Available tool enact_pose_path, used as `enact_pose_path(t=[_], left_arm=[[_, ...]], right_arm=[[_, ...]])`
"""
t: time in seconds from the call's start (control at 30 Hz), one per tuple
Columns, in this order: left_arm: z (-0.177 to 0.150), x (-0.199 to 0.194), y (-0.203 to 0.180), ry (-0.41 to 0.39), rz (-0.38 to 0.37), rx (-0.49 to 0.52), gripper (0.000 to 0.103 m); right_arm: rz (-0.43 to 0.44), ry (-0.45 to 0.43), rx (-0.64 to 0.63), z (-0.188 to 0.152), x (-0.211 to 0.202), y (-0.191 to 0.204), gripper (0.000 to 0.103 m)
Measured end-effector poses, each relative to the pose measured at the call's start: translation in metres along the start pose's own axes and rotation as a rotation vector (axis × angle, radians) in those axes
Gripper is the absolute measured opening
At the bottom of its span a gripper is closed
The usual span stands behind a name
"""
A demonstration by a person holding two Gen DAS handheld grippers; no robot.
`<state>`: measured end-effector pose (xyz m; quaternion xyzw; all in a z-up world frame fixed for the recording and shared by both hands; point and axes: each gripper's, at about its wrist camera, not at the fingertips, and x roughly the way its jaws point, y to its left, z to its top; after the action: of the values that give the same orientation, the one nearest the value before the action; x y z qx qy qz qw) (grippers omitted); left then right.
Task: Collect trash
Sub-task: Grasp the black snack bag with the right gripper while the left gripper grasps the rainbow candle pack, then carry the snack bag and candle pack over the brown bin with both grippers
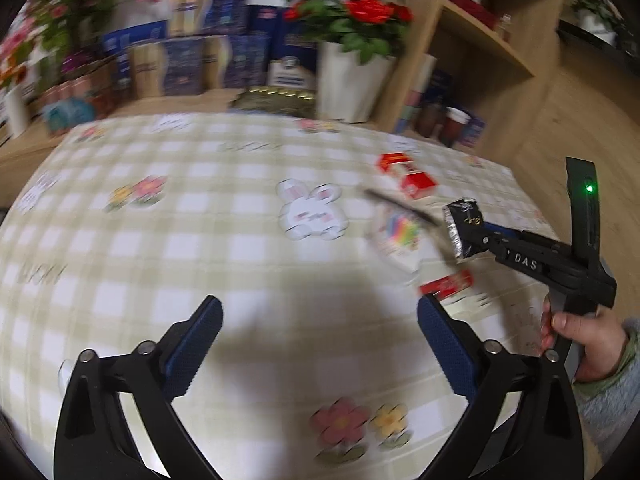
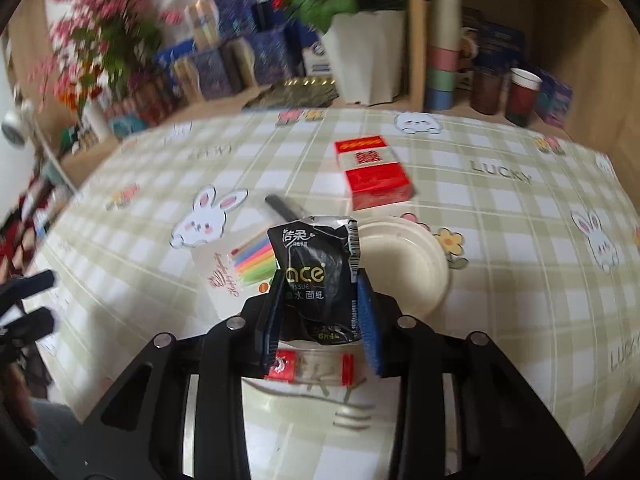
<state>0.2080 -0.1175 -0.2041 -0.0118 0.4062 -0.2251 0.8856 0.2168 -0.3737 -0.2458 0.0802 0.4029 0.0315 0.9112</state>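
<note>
My right gripper (image 2: 320, 280) is shut on a black tissue packet (image 2: 316, 260) and holds it above the checked tablecloth; it also shows in the left wrist view (image 1: 464, 232), with the black tissue packet (image 1: 460, 226) at its tips. Below it lie a red-ended clear wrapper (image 2: 312, 368), a white paper plate (image 2: 408, 264), a candle pack with coloured sticks (image 2: 240, 268), a black pen (image 2: 282, 208) and a red and white box (image 2: 372, 172). My left gripper (image 1: 320, 328) is open and empty over the cloth, to the left of the trash.
The table (image 1: 180, 240) carries a green-checked cloth with rabbit and flower prints. Behind it stand a white pot of red flowers (image 1: 352, 76), blue boxes (image 1: 192, 64) and a wooden shelf (image 1: 492, 40) with cups (image 2: 524, 96).
</note>
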Motion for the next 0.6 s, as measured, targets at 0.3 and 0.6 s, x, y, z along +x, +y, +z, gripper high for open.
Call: enact_pose_path(t=[0.3, 0.6], left_arm=[[0.054, 0.087, -0.06, 0.125, -0.152, 0.199, 0.049], [0.064, 0.144, -0.085, 0.211, -0.13, 0.309, 0.039]], right_arm=[[0.025, -0.029, 0.093, -0.004, -0.019, -0.021, 0.036], [0.019, -0.041, 0.124, -0.007, -0.025, -0.035, 0.036]])
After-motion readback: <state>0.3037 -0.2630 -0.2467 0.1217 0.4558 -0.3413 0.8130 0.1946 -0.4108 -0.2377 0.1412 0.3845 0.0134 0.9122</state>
